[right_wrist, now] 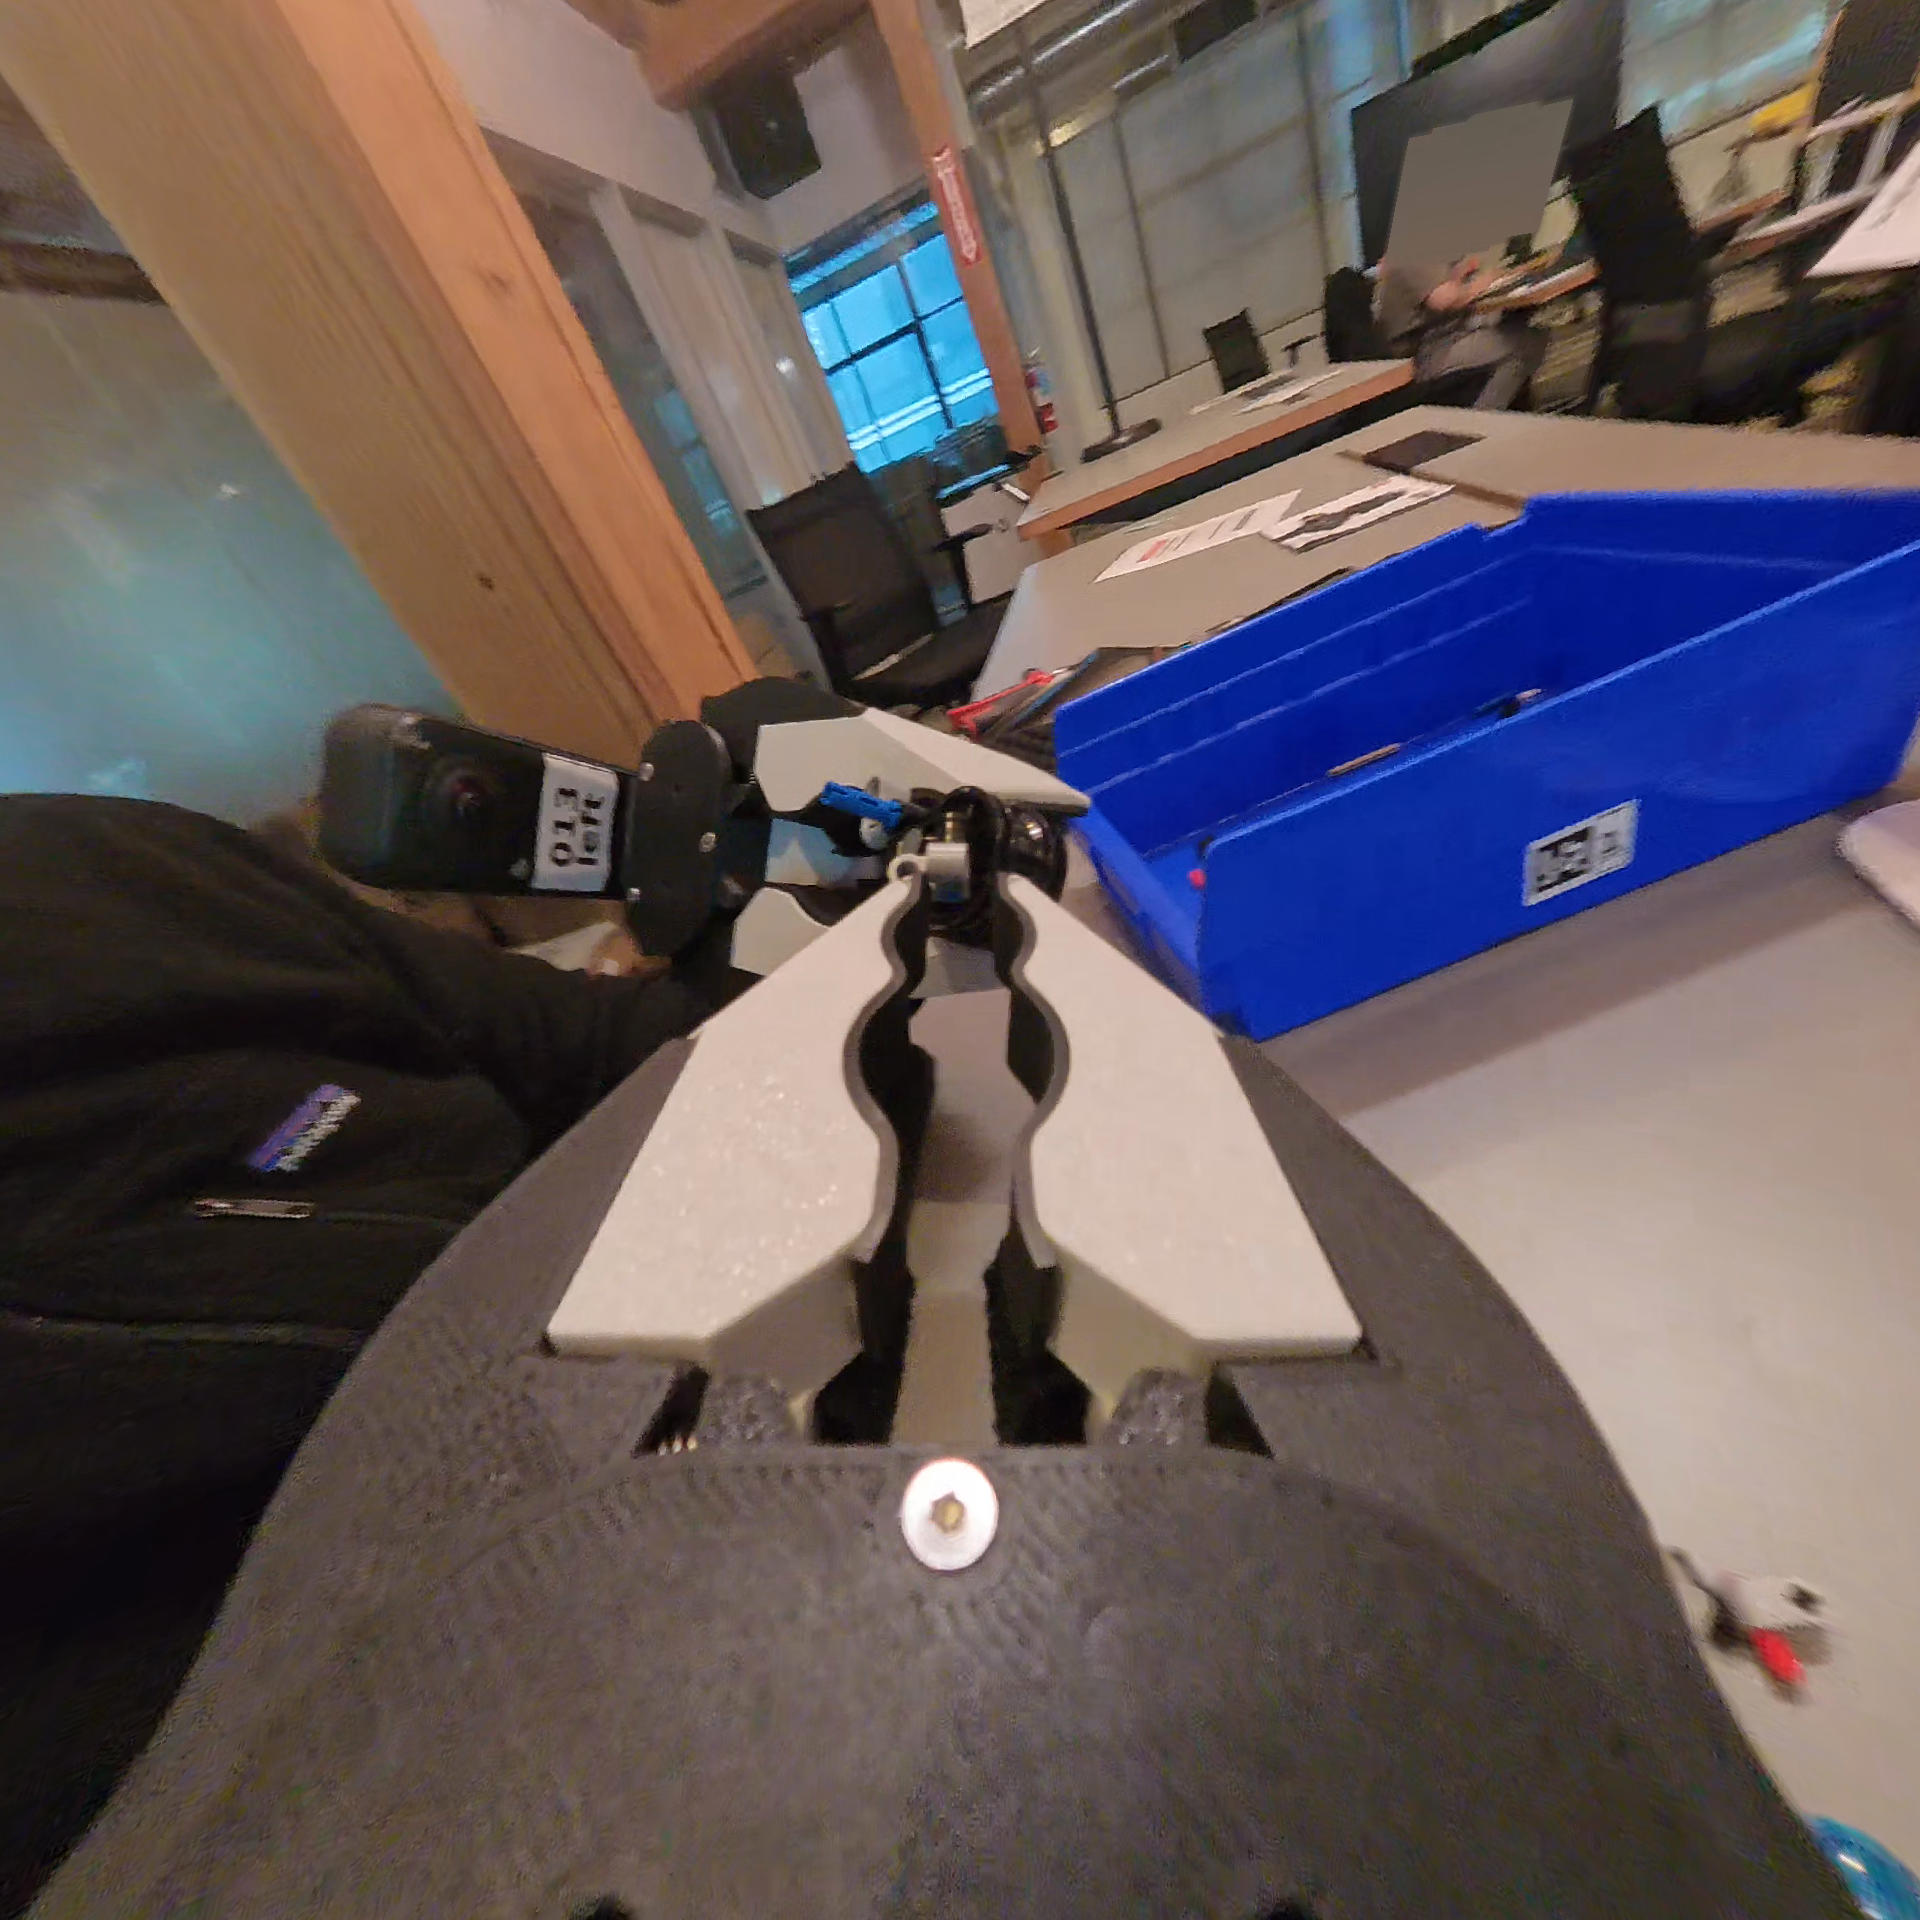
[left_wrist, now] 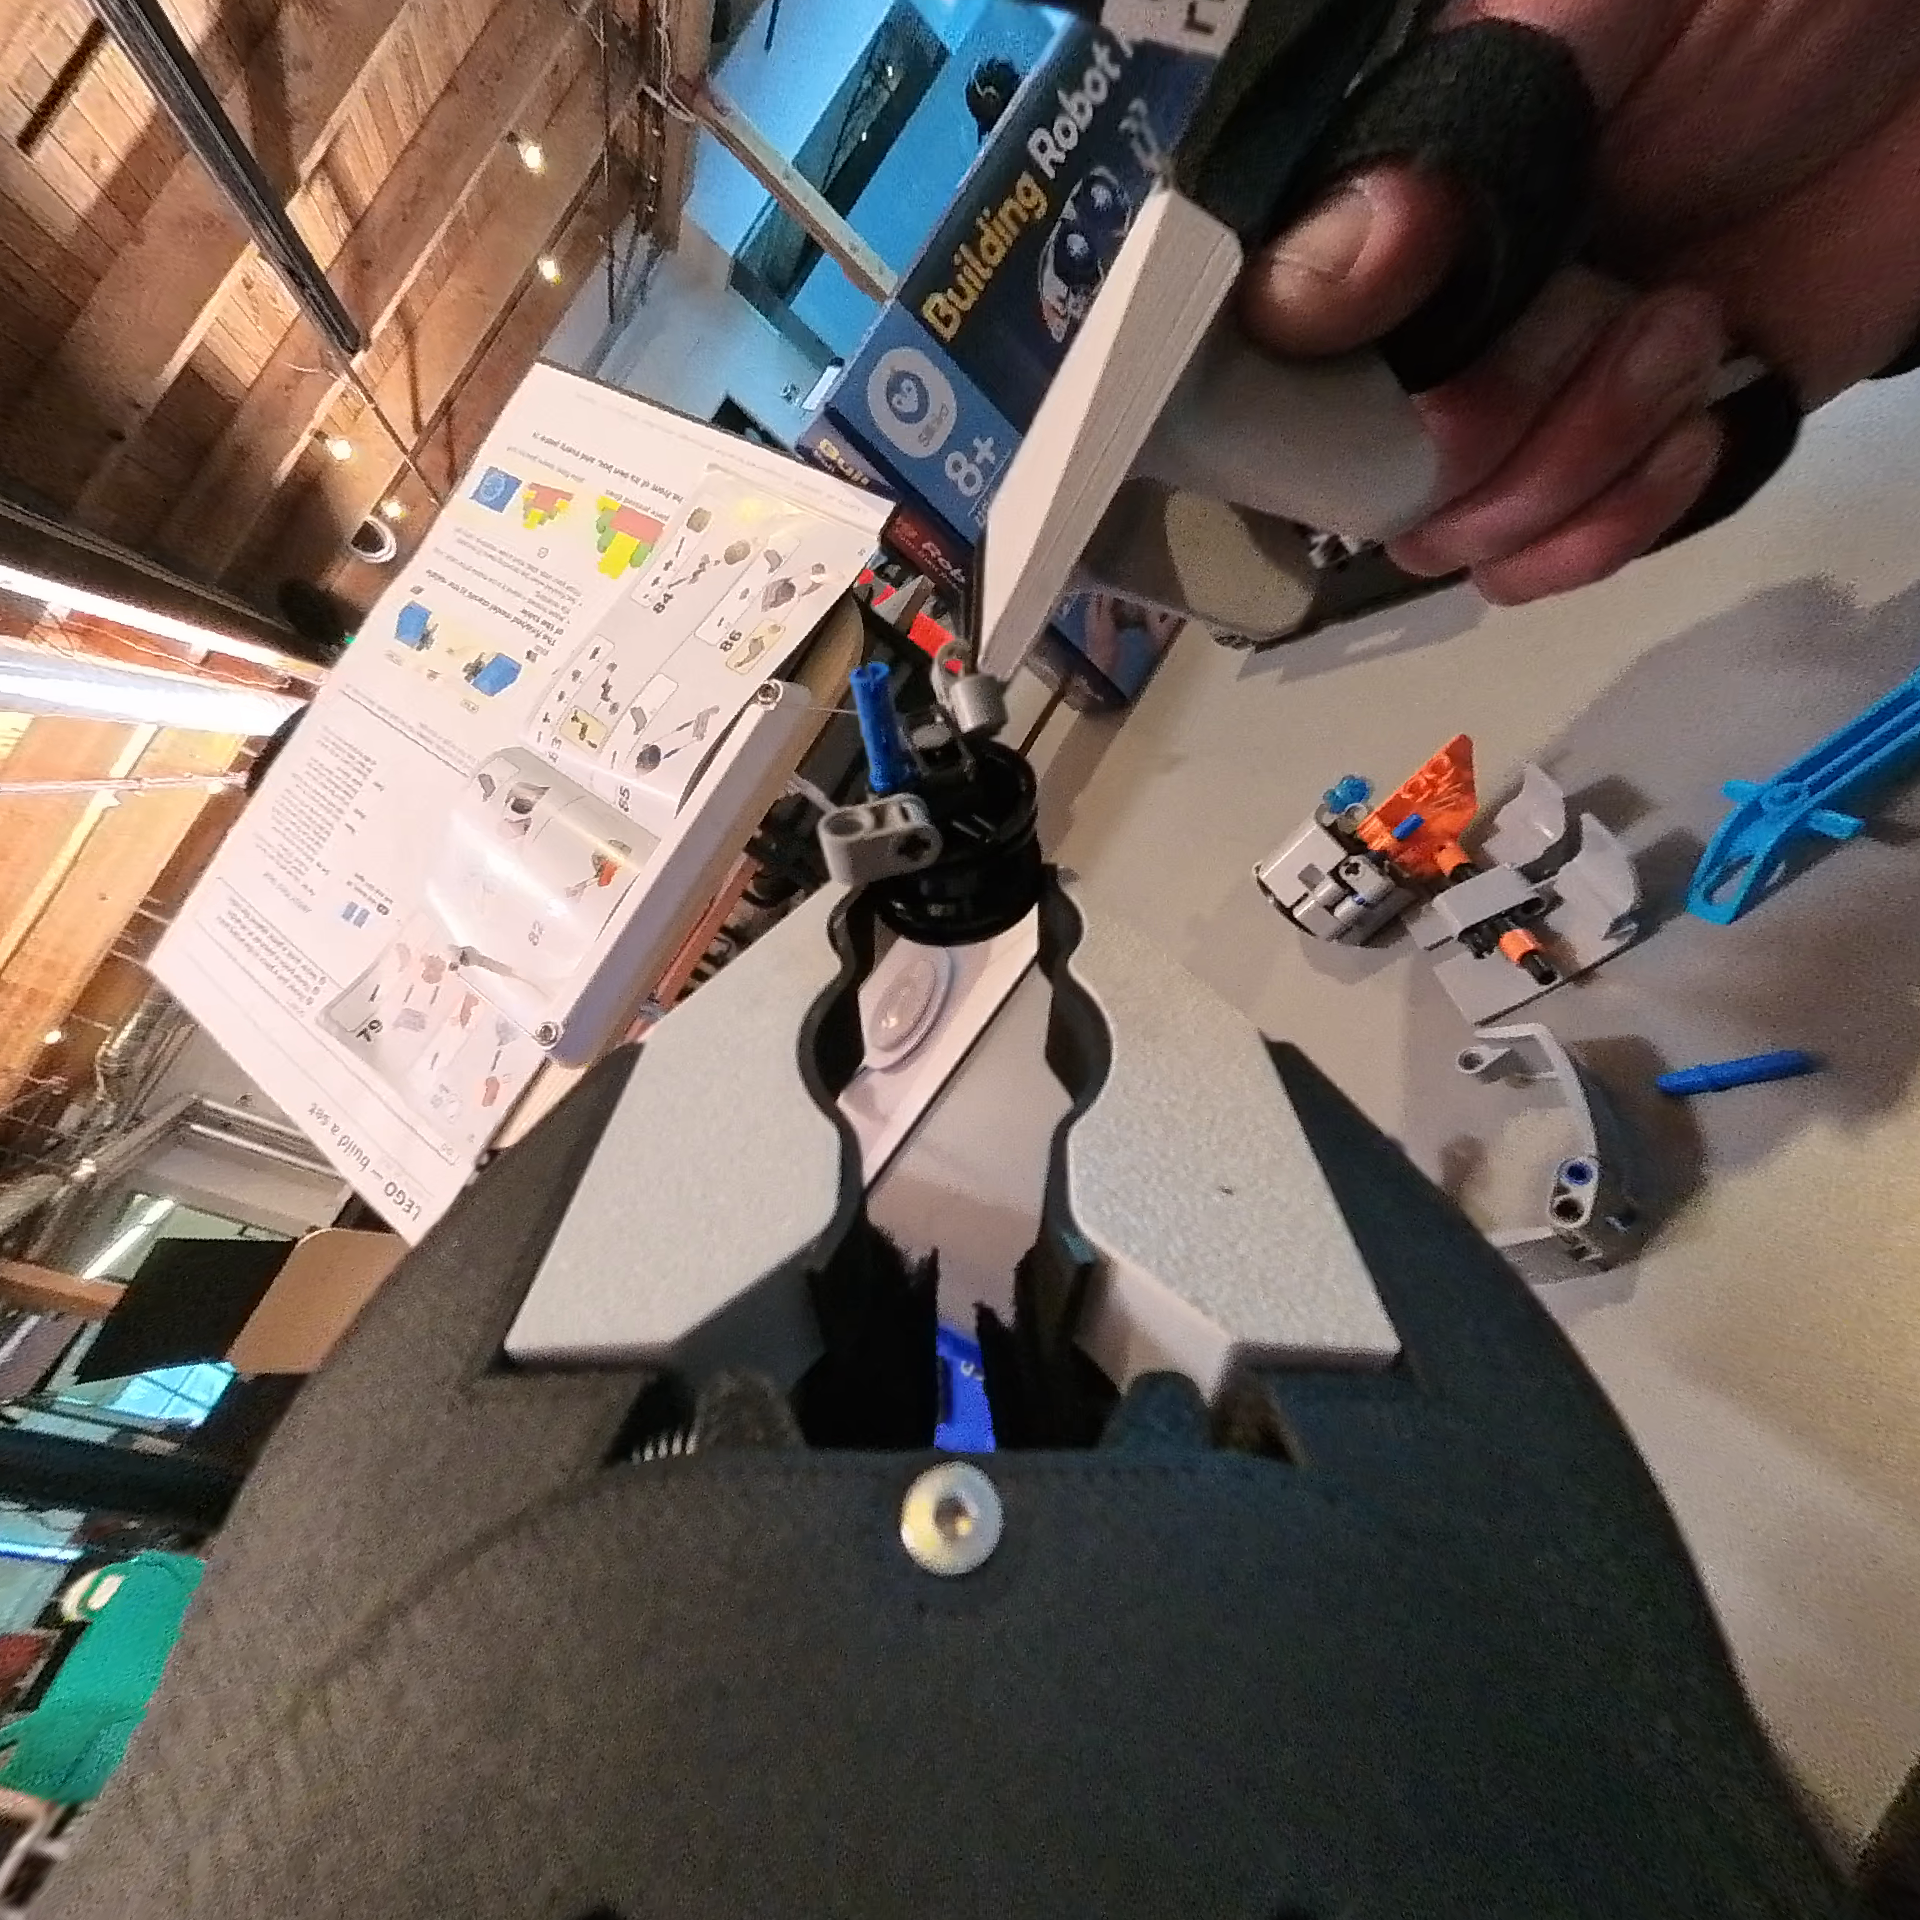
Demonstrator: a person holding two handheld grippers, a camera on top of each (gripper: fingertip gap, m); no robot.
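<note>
Left wrist view: left tongs [left_wrist: 940,883] clenched on small black round brick assy w/ grey connectors [left_wrist: 951,831], right tongs [right_wrist: 951,883] pinching its grey connector [right_wrist: 943,860]; recommend holding both grips square, no twisting.

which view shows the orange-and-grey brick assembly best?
Left wrist view: the orange-and-grey assembly lies unobstructed on the table, right of the left gripper. Right wrist view does not show it.
</note>
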